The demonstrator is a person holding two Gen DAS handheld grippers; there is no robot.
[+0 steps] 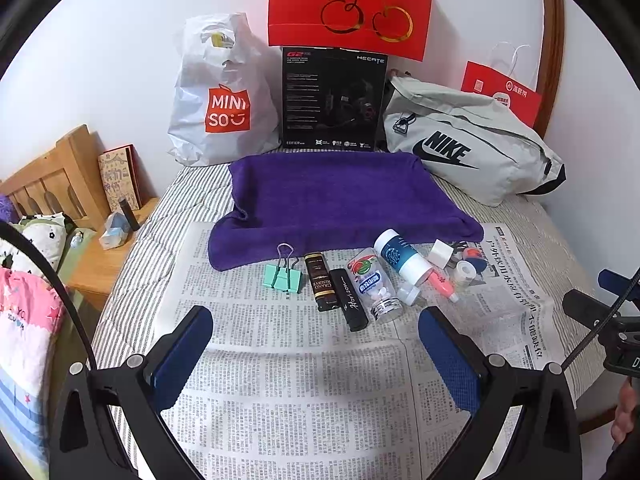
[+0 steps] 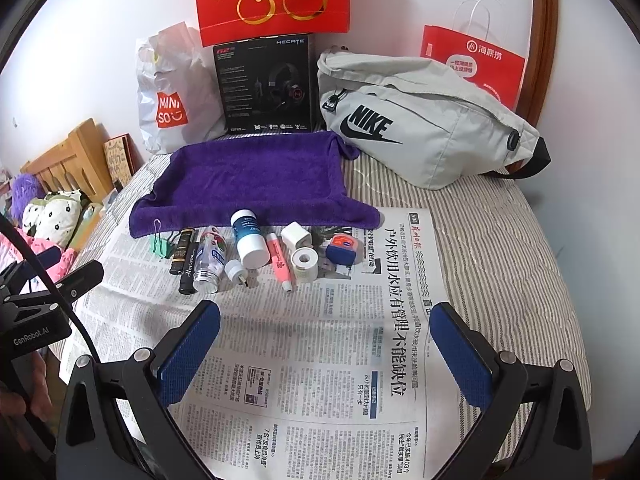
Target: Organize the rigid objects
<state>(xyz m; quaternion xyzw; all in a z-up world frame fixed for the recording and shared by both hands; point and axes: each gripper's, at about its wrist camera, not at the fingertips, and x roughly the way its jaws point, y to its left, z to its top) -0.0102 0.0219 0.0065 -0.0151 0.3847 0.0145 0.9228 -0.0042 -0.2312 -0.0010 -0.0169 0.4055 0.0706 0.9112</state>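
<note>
A row of small objects lies on the newspaper (image 1: pixel 280 360) in front of a purple towel (image 1: pixel 340 196): a green binder clip (image 1: pixel 282 276), a dark brown tube (image 1: pixel 320 280), a black tube (image 1: pixel 349 299), a clear pill bottle (image 1: pixel 372 284), a white and blue bottle (image 1: pixel 402 256), an orange highlighter (image 2: pixel 280 262), a white charger cube (image 2: pixel 295 235), a tape roll (image 2: pixel 304 263) and a blue tin (image 2: pixel 342 249). My left gripper (image 1: pixel 316 330) is open, short of the row. My right gripper (image 2: pixel 326 326) is open too, nearer than the objects.
Along the wall stand a white Miniso bag (image 1: pixel 224 96), a black headset box (image 1: pixel 334 98), a red gift bag (image 1: pixel 348 0), a grey Nike bag (image 1: pixel 472 140) and a red paper bag (image 2: pixel 472 60). A wooden headboard (image 1: pixel 52 180) and bedding are at left.
</note>
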